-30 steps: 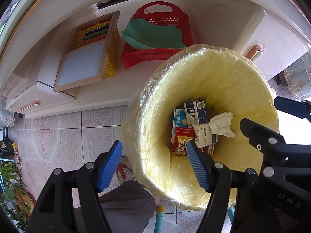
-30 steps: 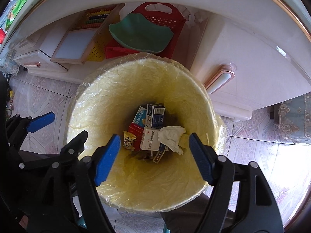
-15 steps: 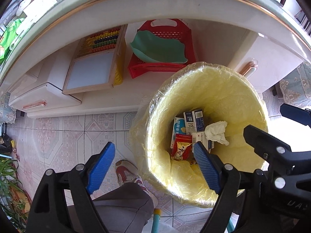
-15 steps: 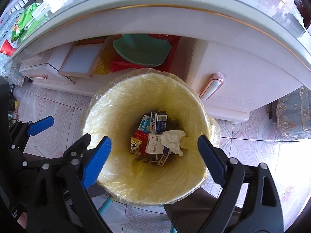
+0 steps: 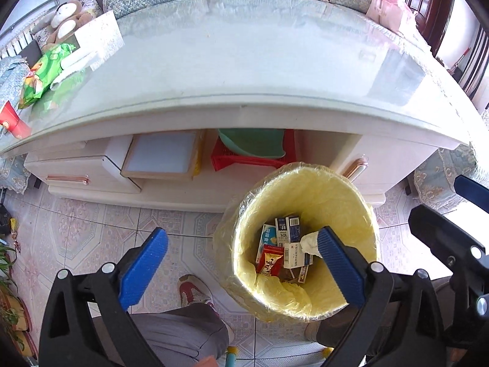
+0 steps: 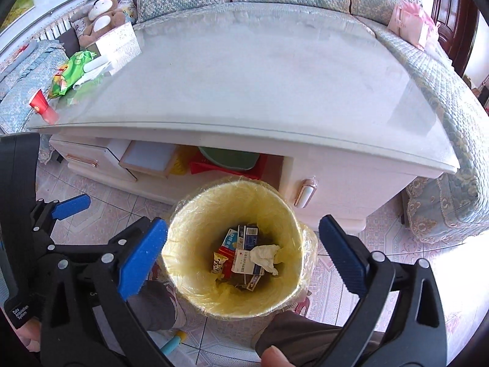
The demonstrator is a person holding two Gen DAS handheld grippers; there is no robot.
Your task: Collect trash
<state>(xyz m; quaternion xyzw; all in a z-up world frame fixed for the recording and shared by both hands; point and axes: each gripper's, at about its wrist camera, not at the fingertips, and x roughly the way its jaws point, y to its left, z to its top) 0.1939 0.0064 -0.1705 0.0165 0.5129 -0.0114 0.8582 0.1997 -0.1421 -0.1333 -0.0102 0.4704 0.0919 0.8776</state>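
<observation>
sunlit patterned floor tiles [image 5: 91, 229] frame a yellow-lined waste bin [image 6: 183, 275], standing on the floor just in front of a white glass-topped coffee table [image 5: 244, 70], near the right-hand drawer handle [image 6: 305, 194]. at the bottom of the bin lie the collected trash: small printed cartons [image 6: 247, 235], a red snack wrapper [image 5: 270, 260] and a crumpled white tissue [image 6: 266, 255], heaped together where they fell against the liner. both tools hang above the bin's mouth, angled steeply down. the left gripper [image 5: 241, 272] has its blue pads spreading wide, nothing between them; one pad shows over the tiles, the other over the bin's near-right rim. the right gripper [image 6: 241, 263] is likewise opening, its pads straddling the bin's mouth from above and pinching nothing. the empty, parted jaws suggest the drop into the bin is done and the tools are free for another item. on the table's far-left corner sit a green snack bag [image 6: 71, 72], a white tissue box [image 6: 117, 47] and a red paper cup [image 6: 41, 105], perhaps the next candidates, though which count as trash cannot be told. under the tabletop, a red basket [image 5: 244, 160] holding a green dish [image 5: 250, 143] and a framed board [image 5: 162, 156] are stowed on the lower shelf. the person's grey trouser leg [image 5: 183, 333] and a red shoe [image 5: 191, 290] stand beside the bin, close enough to work over it.
</observation>
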